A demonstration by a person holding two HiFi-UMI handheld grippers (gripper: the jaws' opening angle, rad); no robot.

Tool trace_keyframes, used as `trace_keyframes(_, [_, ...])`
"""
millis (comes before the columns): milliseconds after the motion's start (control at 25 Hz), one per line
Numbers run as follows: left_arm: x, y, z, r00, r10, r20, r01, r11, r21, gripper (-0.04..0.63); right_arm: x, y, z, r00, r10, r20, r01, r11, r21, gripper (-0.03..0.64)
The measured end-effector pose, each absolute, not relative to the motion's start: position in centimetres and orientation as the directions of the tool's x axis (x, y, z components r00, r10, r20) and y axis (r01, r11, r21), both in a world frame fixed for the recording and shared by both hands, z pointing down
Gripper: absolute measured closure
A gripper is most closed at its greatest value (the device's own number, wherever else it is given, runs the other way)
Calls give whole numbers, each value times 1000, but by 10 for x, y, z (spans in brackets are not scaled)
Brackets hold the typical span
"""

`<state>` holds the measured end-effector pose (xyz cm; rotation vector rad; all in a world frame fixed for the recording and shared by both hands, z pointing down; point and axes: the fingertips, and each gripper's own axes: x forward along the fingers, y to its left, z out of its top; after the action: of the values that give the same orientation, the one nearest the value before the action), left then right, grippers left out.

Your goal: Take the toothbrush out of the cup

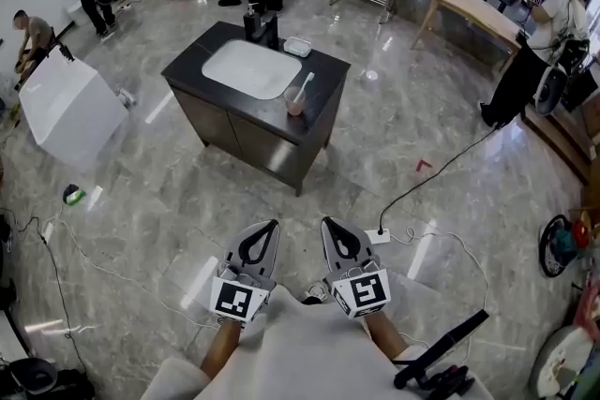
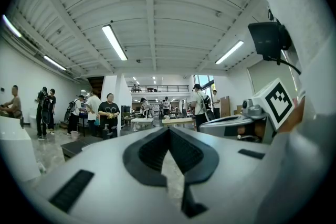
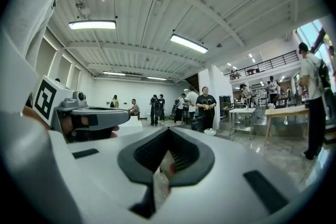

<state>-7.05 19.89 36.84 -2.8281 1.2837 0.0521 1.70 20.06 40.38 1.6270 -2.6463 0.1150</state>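
Note:
A pink translucent cup (image 1: 294, 101) stands on the front right corner of a black sink cabinet (image 1: 323, 75), with a white toothbrush (image 1: 304, 87) leaning in it. The cabinet is in the middle of the floor, well ahead of both grippers. In the head view my left gripper (image 1: 270, 225) and right gripper (image 1: 328, 222) sit side by side low in the picture, pointing level toward the cabinet. Each is shut with nothing between its jaws. The left gripper view shows the left gripper (image 2: 169, 131) with its tips together, and the right gripper view shows the same of the right gripper (image 3: 169, 131).
The cabinet holds a white basin (image 1: 249, 68), a dark soap dispenser (image 1: 251, 22) and a small dish (image 1: 297, 46). A white box (image 1: 66, 108) stands at the left. A power strip (image 1: 379, 236) with cables lies on the floor. Several people and tables (image 1: 473, 9) are at the back.

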Motion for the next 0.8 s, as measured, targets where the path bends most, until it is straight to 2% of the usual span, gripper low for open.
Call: trace_keyframes(800, [-119, 185, 381, 715, -698, -45, -698, -716, -5, 600, -34, 195, 409, -384, -917, 106, -922, 387, 8, 612])
